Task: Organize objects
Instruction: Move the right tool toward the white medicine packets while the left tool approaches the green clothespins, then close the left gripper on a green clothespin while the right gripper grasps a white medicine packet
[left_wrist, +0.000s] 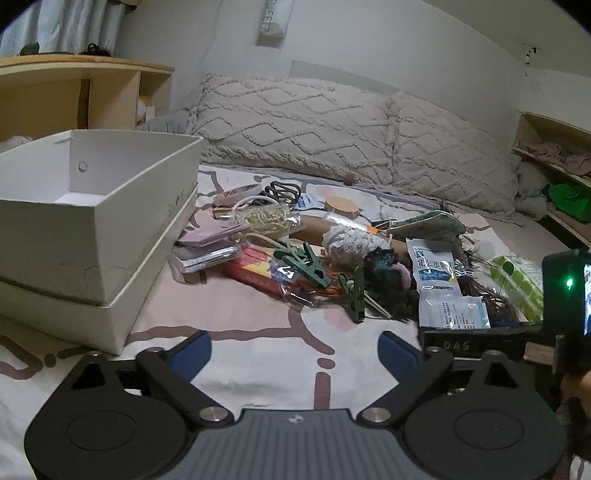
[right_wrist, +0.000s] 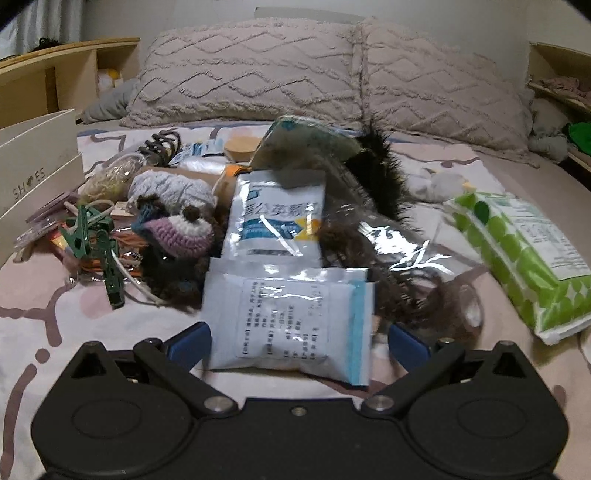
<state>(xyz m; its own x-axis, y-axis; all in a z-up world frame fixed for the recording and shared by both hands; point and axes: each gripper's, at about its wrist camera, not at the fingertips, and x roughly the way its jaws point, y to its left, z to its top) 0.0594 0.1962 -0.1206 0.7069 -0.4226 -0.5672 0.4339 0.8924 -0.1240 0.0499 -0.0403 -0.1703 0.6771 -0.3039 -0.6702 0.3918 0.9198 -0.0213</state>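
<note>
Findings. The left gripper (left_wrist: 293, 352) stands with its jaws wide and nothing between them, hovering over bare bedsheet (left_wrist: 258, 332) in front of the clutter. The right gripper (right_wrist: 299, 343) is also spread wide, its 2 blue pads flanking the near end of a white sachet (right_wrist: 288, 325) with printed text. I see no pad pressing on the packet, so I judge it not yet gripped.

Location of task items. The loose pile lies mid-bed, in front of the pillows (right_wrist: 251, 70). It includes green clothes pegs (left_wrist: 314, 269), a crocheted toy (right_wrist: 181, 230), a larger blue-and-white sachet (right_wrist: 277, 218) and a green-spotted tissue pack (right_wrist: 524, 254). The open white box (left_wrist: 92, 206) (presumably the destination) sits left of the pile, seated on its own lid.

Recommended handling. The step in hand appears to be the pickup of the white sachet. The packet is flat and slippery. Close squarely across its width, low enough to catch the edge but clear of the sheet. Avoid snagging the dark feathery item (right_wrist: 376, 173) behind and to the right.

View comparison. Only the left wrist view shows the box interior, which looks empty, and the right device at its right edge. Only the right wrist view shows the sachet between the pads and the lettering on the box side.
</note>
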